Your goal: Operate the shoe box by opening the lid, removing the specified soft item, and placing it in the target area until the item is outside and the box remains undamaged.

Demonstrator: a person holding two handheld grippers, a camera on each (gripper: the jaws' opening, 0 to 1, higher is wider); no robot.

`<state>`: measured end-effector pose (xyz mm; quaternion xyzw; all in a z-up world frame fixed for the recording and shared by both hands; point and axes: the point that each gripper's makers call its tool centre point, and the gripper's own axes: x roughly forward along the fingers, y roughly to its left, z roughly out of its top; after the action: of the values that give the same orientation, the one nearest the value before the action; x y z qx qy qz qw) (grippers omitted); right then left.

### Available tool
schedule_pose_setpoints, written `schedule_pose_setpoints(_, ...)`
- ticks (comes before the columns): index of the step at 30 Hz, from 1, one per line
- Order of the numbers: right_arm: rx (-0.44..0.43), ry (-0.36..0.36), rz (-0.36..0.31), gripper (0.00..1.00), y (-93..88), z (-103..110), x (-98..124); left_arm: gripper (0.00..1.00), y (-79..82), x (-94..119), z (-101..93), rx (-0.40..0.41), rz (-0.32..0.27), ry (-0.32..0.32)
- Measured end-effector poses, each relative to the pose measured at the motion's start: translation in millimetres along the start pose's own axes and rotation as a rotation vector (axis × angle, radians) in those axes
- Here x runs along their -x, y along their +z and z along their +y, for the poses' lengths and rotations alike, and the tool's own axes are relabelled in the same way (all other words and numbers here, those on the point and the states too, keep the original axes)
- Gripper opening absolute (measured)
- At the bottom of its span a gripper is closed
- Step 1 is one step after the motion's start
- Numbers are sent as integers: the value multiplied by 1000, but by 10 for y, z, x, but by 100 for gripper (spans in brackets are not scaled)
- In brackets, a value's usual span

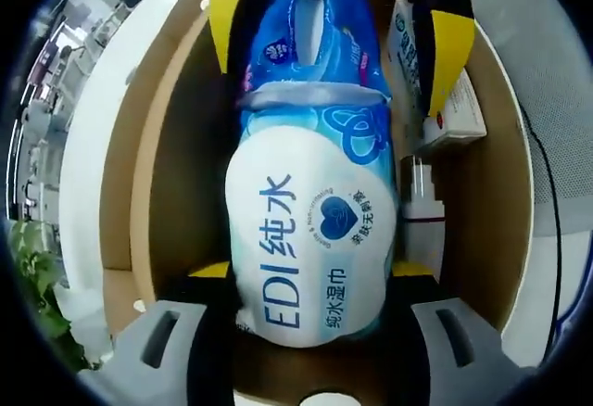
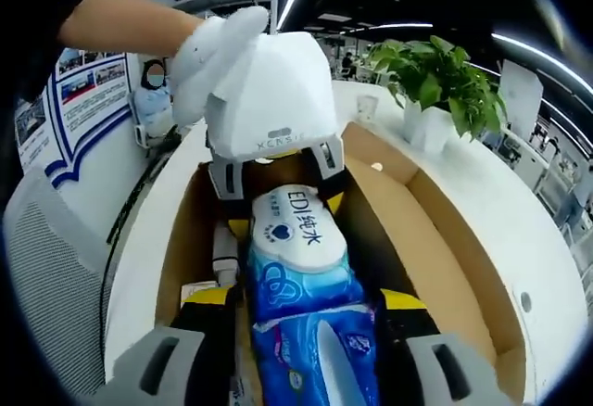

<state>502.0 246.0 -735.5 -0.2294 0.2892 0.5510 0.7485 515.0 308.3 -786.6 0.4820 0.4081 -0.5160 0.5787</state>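
the open cardboard shoe box (image 1: pixel 153 174) sits on a white table (image 2: pixel 519 230), and the thing that takes up most of its inside is a blue and white pack of wet wipes (image 1: pixel 310 230), lying lengthwise with its printed label facing up. both grippers have hold of it at opposite ends. in the left gripper view the left gripper (image 1: pixel 310 290) has its yellow-padded jaws pressed against the two sides of the white end of the pack. in the right gripper view the right gripper (image 2: pixel 310 318) is clamped the same way on the blue end, and across from it the left gripper's white housing shows with a white-gloved hand (image 2: pixel 208 58) on top of it.

beside the pack, along one wall of the box, lie a small white carton (image 1: pixel 463 114) and a small white bottle (image 1: pixel 422 207); the same bottle (image 2: pixel 223 256) shows in the right gripper view.

the table is curved and pale. on it beyond the box stands a leafy green plant in a white pot (image 2: pixel 435 100). behind are dark ceilings with strip lights, and a blue and white poster board (image 2: pixel 79 105) to one side.
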Motion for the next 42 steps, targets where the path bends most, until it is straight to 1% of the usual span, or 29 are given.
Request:
schedule_pose_setpoints(3, -1, 13, 13, 56, 9, -3, -113, 62, -2, -4, 3, 2, -6, 6)
schedule_pose_setpoints(6, 4, 17, 51, 54, -49, -3, -220, 62, -3, -10, 3, 5, -15, 11)
schedule_pose_setpoints(7, 4, 19, 69, 56, -84, 0, -262, 62, 0, -9, 0, 6, -16, 14)
schedule_pose_setpoints(10, 11, 15, 79, 57, -106, -4, -340, 62, 6, -12, -4, 10, -16, 23)
schedule_pose_setpoints(16, 15, 22, 90, 57, -119, -7, -338, 62, 17, -13, -13, 15, -23, 25)
schedule_pose_setpoints(21, 42, 27, 81, 57, -109, 3, -331, 62, 25, -15, -15, 18, -44, 20)
schedule_pose_setpoints(24, 75, 18, 77, 57, -103, 19, -329, 62, 31, -16, -18, 16, -51, 19)
schedule_pose_setpoints(25, 99, 8, 64, 56, -84, 16, -328, 62, 34, -13, -26, 14, -54, 22)
schedule_pose_setpoints(26, 194, 28, 34, 53, -28, 85, -327, 62, 35, -12, -26, 13, -58, 24)
schedule_pose_setpoints(27, 231, -3, 48, 52, -33, 81, -322, 62, 35, -12, -22, 12, -63, 28)
schedule_pose_setpoints(28, 289, -20, 66, 50, -22, 104, -331, 62, 36, -12, -23, 11, -66, 31)
schedule_pose_setpoints(29, 295, -28, 84, 50, -35, 111, -349, 62, 36, -7, -26, 11, -74, 34)
schedule_pose_setpoints(32, 201, 4, 78, 51, -48, 98, -395, 62, 40, -10, -22, 13, -89, 38)
schedule_pose_setpoints(34, 158, 29, 87, 53, -46, 73, -424, 62, 45, -12, -20, 13, -89, 38)
schedule_pose_setpoints(36, 149, 45, 97, 55, -46, 63, -457, 62, 49, -12, -22, 13, -89, 37)
schedule_pose_setpoints(38, 106, 67, 99, 58, -55, 63, -538, 62, 50, -12, -23, 12, -90, 36)
schedule_pose_setpoints(39, 102, 75, 101, 59, -67, 67, -579, 62, 50, -12, -22, 13, -90, 36)
schedule_pose_setpoints(41, 129, 85, 103, 59, -81, 81, -610, 63, 52, -11, -23, 13, -90, 36)
schedule_pose_setpoints(42, 125, 88, 99, 59, -85, 81, -604, 63, 52, -11, -23, 14, -90, 36)
